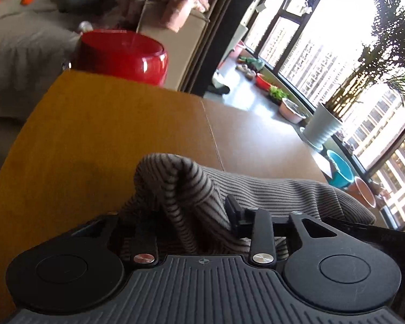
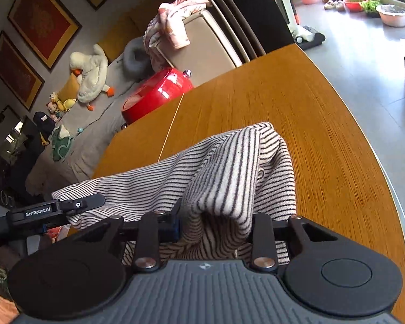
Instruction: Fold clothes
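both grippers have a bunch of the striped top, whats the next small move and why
Probably carry both grippers forward together and lay the held edge down. The left gripper and right gripper each pinch a bunched corner of the striped garment, which hangs lifted between them, with bare wooden table ahead to spread it on.

The striped garment (image 2: 229, 178) is soft, matt knit cloth with a slightly fuzzy nap. The desk (image 2: 297, 113) is smooth grained wood with a satin sheen, while the red stool (image 1: 124, 56), probably plastic, looks glossy. Both grippers' bodies are matt black plastic with bright metal pins.
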A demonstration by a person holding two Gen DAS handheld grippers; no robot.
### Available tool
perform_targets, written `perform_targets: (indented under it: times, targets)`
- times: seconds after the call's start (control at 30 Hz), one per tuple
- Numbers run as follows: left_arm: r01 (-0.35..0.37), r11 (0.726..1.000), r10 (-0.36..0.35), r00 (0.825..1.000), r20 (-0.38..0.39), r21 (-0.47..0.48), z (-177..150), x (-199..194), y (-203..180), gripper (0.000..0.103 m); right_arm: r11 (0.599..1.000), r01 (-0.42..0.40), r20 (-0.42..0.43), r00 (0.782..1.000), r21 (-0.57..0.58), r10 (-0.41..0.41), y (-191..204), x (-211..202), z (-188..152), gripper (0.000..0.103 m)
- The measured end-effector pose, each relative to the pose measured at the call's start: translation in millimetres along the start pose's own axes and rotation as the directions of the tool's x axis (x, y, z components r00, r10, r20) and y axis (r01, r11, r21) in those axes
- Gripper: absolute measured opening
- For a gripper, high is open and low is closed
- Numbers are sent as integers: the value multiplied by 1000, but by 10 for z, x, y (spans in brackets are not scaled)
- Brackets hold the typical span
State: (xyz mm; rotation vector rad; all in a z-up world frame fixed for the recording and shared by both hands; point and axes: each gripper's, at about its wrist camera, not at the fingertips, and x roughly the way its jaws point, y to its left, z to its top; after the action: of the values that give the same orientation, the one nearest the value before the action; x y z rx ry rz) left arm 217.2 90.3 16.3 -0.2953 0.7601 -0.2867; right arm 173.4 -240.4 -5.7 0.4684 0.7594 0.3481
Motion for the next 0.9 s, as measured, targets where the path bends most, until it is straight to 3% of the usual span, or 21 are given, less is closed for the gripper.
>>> perform_targets:
  times: [0.1, 0.23, 0.57, 0.77, 0.83, 0.87, 0.9]
  targets:
    - [19, 1000, -18, 999, 37, -18, 105, -145, -54, 27, 999, -34, 57, 998, -14, 35, 79, 22, 281, 25]
    - [51, 999, -51, 998, 24, 5, -174, -442, -179, 27, 992, -82, 80, 993, -94, 90, 155, -298, 314, 25]
    - [114, 993, -113, 990, -79, 3, -965, -783, -232, 27, 991, -107, -10, 994, -80, 107, -41, -897, -309, 25]
    - [80, 995, -79, 997, -20, 67, -955, -1039, -374, 36, 995, -63, -47, 997, -81, 59, -169, -902, -696, 28]
    - [67, 994, -68, 998, 5, 89, -942, -1131, -427, 40, 996, -63, -40, 997, -70, 61, -174, -938, -716, 32]
    - [60, 993, -62, 998, 18, 101, -935, -1178, -454, 44, 996, -61, -36, 998, -68, 59, -165, -963, -704, 38]
    - [53, 992, -57, 998, 30, 112, -929, -1224, -481, 46, 996, -59, -31, 998, -66, 57, -156, -988, -692, 50]
